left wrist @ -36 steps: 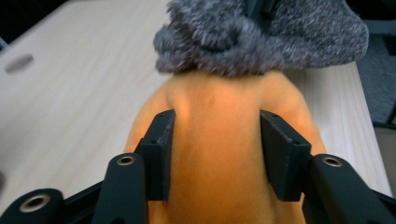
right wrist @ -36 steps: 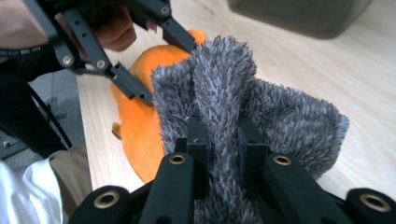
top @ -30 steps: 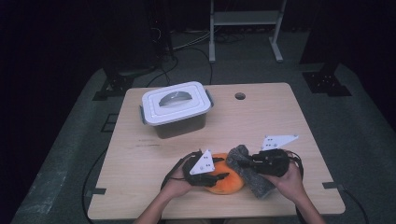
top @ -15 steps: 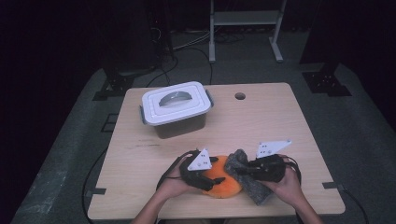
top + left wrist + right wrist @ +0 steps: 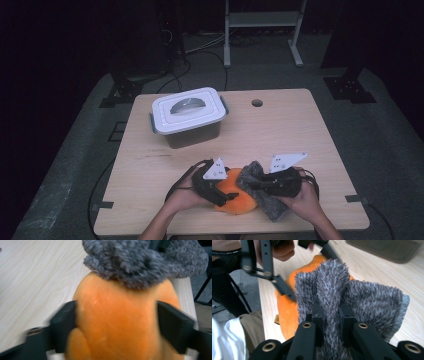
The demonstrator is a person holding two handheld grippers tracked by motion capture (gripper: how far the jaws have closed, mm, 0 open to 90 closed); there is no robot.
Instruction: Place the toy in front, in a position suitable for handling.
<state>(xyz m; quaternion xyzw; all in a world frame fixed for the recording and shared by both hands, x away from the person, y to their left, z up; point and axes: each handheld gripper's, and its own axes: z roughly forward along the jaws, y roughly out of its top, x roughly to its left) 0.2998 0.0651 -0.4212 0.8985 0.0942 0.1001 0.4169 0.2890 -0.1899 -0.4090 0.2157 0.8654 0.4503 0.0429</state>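
Leftmost on the wooden table point(image 5: 150, 200), toward the far side, stands a clear plastic box point(image 5: 192, 134) with a white lid and a grey handle recessed in its top; it sits well apart from the hands, and no label or writing can be read on it. Nearer, at the table's near edge, the left gripper point(image 5: 223, 196) lies in the person's left hand point(image 5: 182, 200), with its grey three-cornered plate on top; its jaws have just been opening, and in the left gripper view they stand either side of the orange plush toy point(image 5: 120, 322), blurred, so whether the pads still press on it cannot be told. That toy point(image 5: 235, 197) rests on the table between the two grippers, close to the near edge; the grey fuzzy cloth point(image 5: 260, 190) lies draped over its right part and hangs down toward the person's right hand point(image 5: 305, 202). A small tan tag point(image 5: 277, 319) shows at the toy's lower edge in the right gripper view; whatever is printed on it is too small to read. Farther right, the right gripper point(image 5: 329, 310) is clenched on a fold of the grey cloth point(image 5: 352, 297), the pile bunched up between its black jaws; a round hole point(image 5: 257, 103) marks the table's far edge.
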